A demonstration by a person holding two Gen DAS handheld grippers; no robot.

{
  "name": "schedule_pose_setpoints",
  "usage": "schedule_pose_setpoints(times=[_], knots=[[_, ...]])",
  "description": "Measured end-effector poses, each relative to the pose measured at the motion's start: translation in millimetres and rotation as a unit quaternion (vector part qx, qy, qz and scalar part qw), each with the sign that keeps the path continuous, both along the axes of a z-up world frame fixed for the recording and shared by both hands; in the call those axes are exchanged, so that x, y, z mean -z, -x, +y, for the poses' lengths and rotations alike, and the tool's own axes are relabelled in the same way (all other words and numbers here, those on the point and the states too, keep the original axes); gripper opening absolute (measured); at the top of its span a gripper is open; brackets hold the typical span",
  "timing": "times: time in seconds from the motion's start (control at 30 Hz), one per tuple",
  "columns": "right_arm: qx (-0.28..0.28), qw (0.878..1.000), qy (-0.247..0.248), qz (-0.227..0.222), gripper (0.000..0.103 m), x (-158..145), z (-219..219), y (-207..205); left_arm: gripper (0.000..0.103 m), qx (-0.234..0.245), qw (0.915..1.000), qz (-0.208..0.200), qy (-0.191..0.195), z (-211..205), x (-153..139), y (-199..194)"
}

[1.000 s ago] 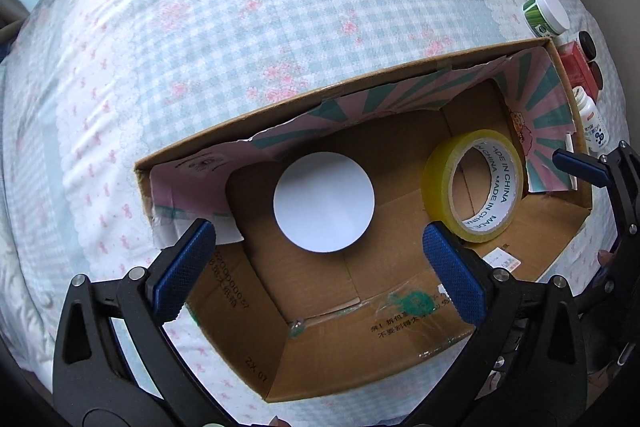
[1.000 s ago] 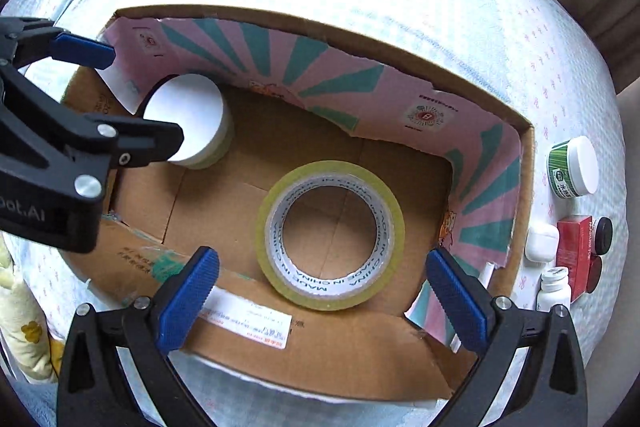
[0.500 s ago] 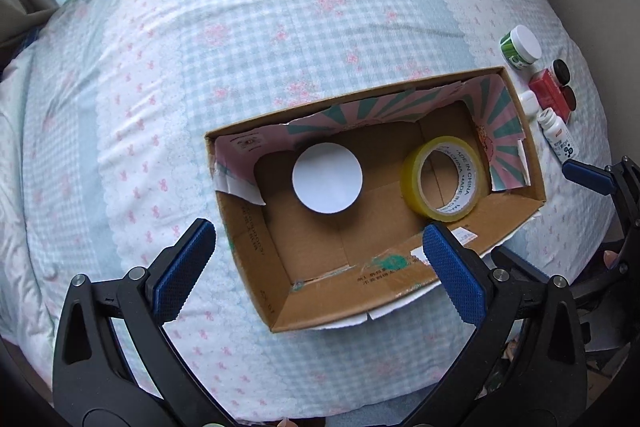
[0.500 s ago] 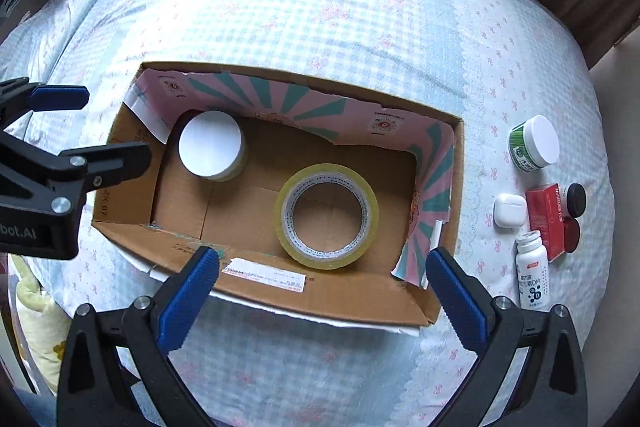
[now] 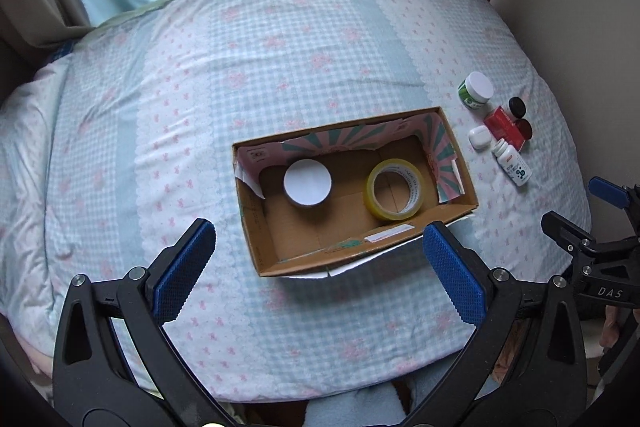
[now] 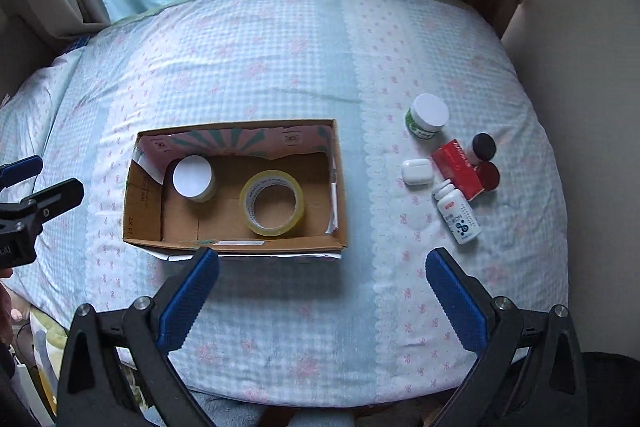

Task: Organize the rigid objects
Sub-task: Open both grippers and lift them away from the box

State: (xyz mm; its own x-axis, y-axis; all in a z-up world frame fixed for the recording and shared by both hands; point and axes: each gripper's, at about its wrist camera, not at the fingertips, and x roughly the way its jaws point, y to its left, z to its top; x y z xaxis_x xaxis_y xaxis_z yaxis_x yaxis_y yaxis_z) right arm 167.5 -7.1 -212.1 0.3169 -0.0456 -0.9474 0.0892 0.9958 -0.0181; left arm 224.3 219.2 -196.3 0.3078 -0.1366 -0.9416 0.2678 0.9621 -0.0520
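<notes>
both claws have pulled back and up from the box within the last second; a second ago each camera was close over the box opening, and now the whole bed is in view.

nearest the cameras, the left claw (image 5: 316,263) stands wide and holds nothing, above the bedspread (image 5: 280,75) in front of the box's near wall. the right claw (image 6: 322,289) is likewise wide and empty, also on the near side, between the box and the loose items.

next out, the cardboard box (image 6: 134,203) sits on the bed. inside it are two things: a round white-lidded tub (image 6: 193,176) toward the left end and a roll of yellow tape (image 6: 272,197) lying flat toward the right, close together.

to the right of the box, still on the bedspread, lies a tight group: a white bottle (image 6: 458,215) on its side nearest, then a small white earbud case (image 6: 416,171), a red carton (image 6: 460,171) with a red-capped item (image 6: 489,176) and a black-capped item (image 6: 484,146) against it, and farthest a green jar with a white lid (image 6: 427,117).

judgement: the tub and tape count as stowed. the retreat with both claws empty suggests a transit phase; the six items outside remain to be boxed. the right claw is better placed for them, and the bottle is the closest candidate.
</notes>
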Motion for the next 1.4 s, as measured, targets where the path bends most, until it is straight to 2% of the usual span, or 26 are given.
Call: schedule_pose_setpoints(times=[0.13, 0.3, 0.6, 0.77, 0.93, 1.03, 1.2, 1.4], knots=[[0.003, 1.0, -0.002, -0.022, 0.103, -14.3, -34.6, 15.3, 0.103, -0.015, 0.9998, -0.011, 0.001, -22.8, -14.6, 16.3], [-0.024, 0.998, 0.003, -0.053, 0.103, -25.0, -86.3, 25.6, 0.103, -0.051, 0.9985, -0.019, 0.005, -67.9, -24.0, 35.7], [-0.089, 0.993, 0.009, -0.075, 0.103, -4.9, -192.9, 13.3, 0.103, -0.109, 0.9936, -0.016, 0.026, -177.3, -5.3, 41.7], [-0.111, 0.992, -0.001, -0.064, 0.103, 10.7, -235.7, 1.6, 0.103, -0.097, 0.995, 0.008, 0.022, -231.9, 13.3, 35.2], [-0.11, 0.993, -0.006, -0.052, 0.103, 23.3, -264.1, -14.0, 0.103, -0.072, 0.9966, 0.034, 0.019, -270.1, 36.9, 22.8], [-0.107, 0.993, -0.005, -0.05, 0.102, 32.4, -275.4, -26.5, 0.103, -0.064, 0.9964, 0.05, 0.024, -285.5, 59.1, 9.1], [-0.096, 0.995, -0.01, -0.036, 0.1, 49.7, -288.7, -49.3, 0.103, -0.076, 0.9931, 0.081, 0.038, -303.5, 96.6, -17.9], [-0.087, 0.996, -0.018, -0.014, 0.1, 86.0, -301.6, -84.1, 0.103, -0.084, 0.991, 0.1, 0.028, -323.0, 142.7, -49.2]])
